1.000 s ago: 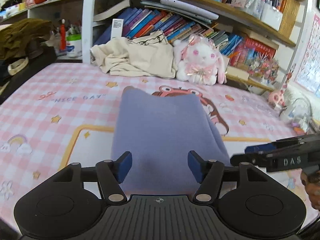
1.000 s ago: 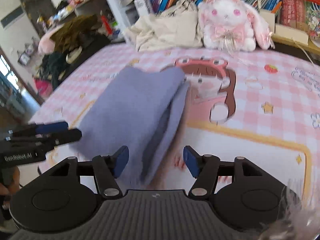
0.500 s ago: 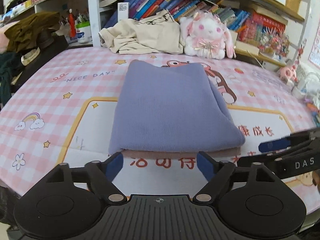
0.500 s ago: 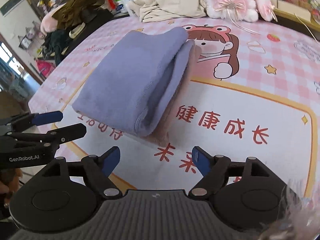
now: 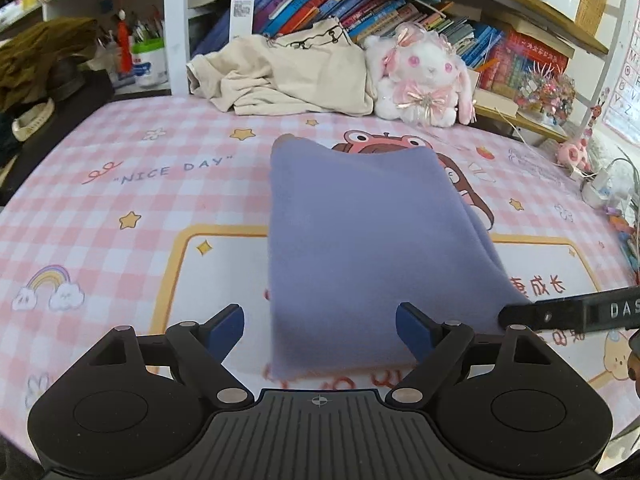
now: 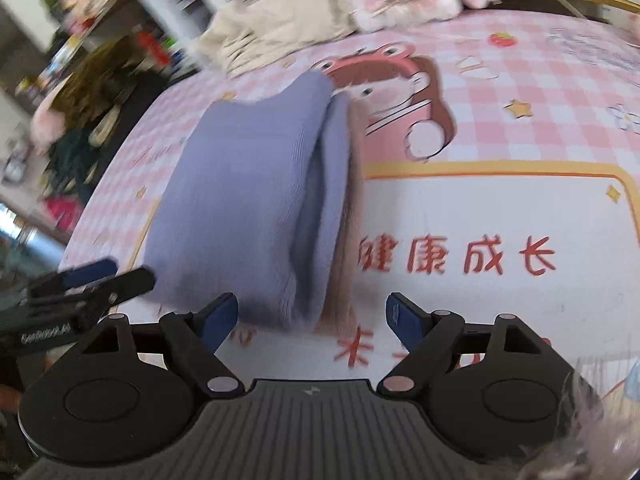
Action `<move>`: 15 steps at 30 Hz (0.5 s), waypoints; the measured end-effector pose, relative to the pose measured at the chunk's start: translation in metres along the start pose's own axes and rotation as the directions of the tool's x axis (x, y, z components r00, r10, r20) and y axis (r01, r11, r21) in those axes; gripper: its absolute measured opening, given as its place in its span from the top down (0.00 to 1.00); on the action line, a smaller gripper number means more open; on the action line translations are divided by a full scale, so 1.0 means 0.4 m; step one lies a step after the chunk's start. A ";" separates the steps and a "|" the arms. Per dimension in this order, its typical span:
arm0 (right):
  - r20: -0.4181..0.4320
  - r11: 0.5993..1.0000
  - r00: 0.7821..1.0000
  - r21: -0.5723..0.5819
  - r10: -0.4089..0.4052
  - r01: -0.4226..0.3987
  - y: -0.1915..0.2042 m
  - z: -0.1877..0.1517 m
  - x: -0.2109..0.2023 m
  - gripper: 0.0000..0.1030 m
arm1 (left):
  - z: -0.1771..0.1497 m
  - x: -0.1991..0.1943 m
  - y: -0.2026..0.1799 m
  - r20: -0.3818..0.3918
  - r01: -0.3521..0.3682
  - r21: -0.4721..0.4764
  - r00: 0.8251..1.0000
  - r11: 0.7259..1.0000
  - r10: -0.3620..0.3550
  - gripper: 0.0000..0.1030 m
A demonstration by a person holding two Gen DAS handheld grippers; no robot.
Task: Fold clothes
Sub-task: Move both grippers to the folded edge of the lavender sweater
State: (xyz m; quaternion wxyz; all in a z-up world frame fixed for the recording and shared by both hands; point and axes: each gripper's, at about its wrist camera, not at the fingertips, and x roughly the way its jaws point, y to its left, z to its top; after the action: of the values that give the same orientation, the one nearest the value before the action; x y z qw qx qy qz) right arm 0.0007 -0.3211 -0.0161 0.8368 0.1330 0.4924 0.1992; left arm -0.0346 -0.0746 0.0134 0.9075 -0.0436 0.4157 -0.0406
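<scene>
A folded lavender garment lies on the pink checked table cover, with a brownish layer showing under its edge. My left gripper is open, its blue-padded fingers spread just before the garment's near edge, holding nothing. My right gripper is open too, at the garment's near right corner, holding nothing. The right gripper's black fingers show at the right edge of the left wrist view. The left gripper's fingers appear at the left of the right wrist view.
A crumpled cream garment and a white plush rabbit sit at the back against bookshelves. Dark clothes pile at the far left. Small trinkets lie at the right edge.
Both grippers have moved forward again to the folded garment's near edge after pulling back half a second ago. The garment lies as it did; the right wrist view is motion-blurred.
</scene>
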 end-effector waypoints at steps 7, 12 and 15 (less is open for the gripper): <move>0.046 0.991 0.998 0.133 -0.035 0.028 0.007 0.042 0.040 0.25 | 0.044 0.067 0.097 -0.058 0.133 -0.120 0.988 0.984 -0.141 0.17; 0.042 0.981 0.998 0.192 -0.044 0.035 0.002 0.068 0.068 0.28 | 0.071 0.118 0.150 -0.095 0.214 -0.203 0.967 0.955 -0.237 0.17; 0.015 0.975 0.999 0.218 -0.043 0.038 -0.007 0.080 0.092 0.32 | 0.082 0.149 0.159 -0.126 0.230 -0.220 0.957 0.948 -0.261 0.17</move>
State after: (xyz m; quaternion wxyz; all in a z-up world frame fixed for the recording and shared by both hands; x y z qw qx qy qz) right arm 0.0452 -0.3073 -0.0302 0.8259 0.2155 0.5057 0.1258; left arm 0.0312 -0.0166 -0.0171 0.8515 -0.1843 0.4776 -0.1140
